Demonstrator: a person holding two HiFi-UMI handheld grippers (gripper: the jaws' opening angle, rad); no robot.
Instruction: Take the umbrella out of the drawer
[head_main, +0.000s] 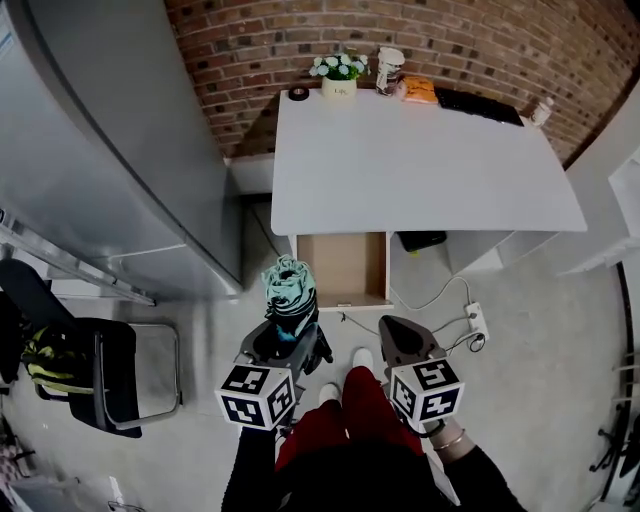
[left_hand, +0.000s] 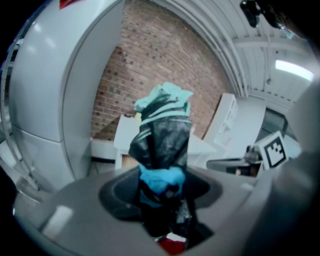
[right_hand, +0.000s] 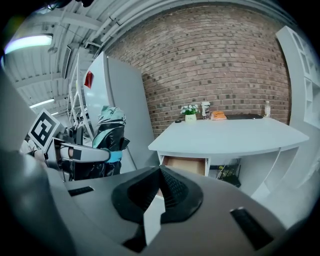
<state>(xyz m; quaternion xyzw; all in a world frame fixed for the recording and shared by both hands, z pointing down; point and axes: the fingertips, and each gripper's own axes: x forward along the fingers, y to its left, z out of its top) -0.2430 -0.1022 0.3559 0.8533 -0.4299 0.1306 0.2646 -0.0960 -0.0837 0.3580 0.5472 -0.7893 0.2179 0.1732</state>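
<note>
A folded black and teal umbrella (head_main: 289, 290) stands upright in my left gripper (head_main: 290, 335), which is shut on its lower part. In the left gripper view the umbrella (left_hand: 162, 135) rises between the jaws, with a blue strap round it. The wooden drawer (head_main: 345, 268) under the white desk (head_main: 420, 170) stands open just beyond the umbrella, and it looks empty. My right gripper (head_main: 395, 335) hangs to the right of the left one, shut with nothing in it. The right gripper view shows the umbrella (right_hand: 110, 132) at the left and the drawer (right_hand: 185, 164) ahead.
At the desk's far edge stand a flower pot (head_main: 339, 75), a cup (head_main: 389, 70), an orange packet (head_main: 419, 91) and a keyboard (head_main: 478, 104). A power strip (head_main: 476, 322) lies on the floor at the right. There is a black chair (head_main: 95, 375) at the left and a tall grey cabinet (head_main: 120, 150) beyond it.
</note>
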